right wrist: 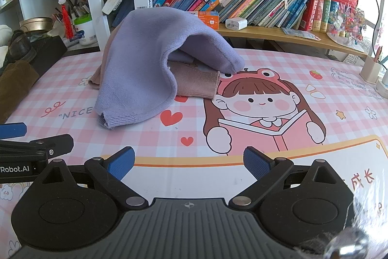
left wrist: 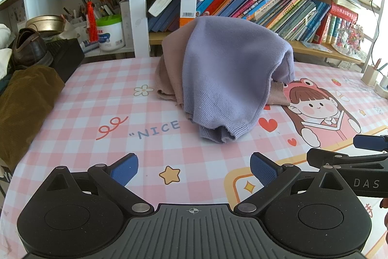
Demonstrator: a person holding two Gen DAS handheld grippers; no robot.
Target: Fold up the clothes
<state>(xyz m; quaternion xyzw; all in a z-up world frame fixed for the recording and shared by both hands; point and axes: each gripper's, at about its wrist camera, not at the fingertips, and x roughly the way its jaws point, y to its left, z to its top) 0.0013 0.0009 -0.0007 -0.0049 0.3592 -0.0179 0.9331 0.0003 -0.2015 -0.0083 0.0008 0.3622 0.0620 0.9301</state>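
Observation:
A lilac knit sweater (left wrist: 225, 69) lies heaped over a beige-pink knit garment (left wrist: 169, 69) at the back middle of the table; both are crumpled, and the lilac hem hangs toward me. In the right wrist view the lilac sweater (right wrist: 145, 64) arches over the beige-pink garment (right wrist: 196, 84), whose ribbed cuff pokes out to the right. My left gripper (left wrist: 194, 170) is open and empty, a short way in front of the pile. My right gripper (right wrist: 188, 165) is open and empty, in front and to the right of the pile. Each gripper shows at the edge of the other's view.
A pink checked cartoon tablecloth (left wrist: 97, 101) covers the table. A brown corduroy cloth (left wrist: 24, 103), a shoe (left wrist: 29, 47) and a black box (left wrist: 65, 55) sit at the left edge. A bookshelf (left wrist: 242, 4) stands behind the pile. A pen holder (right wrist: 369, 69) stands at far right.

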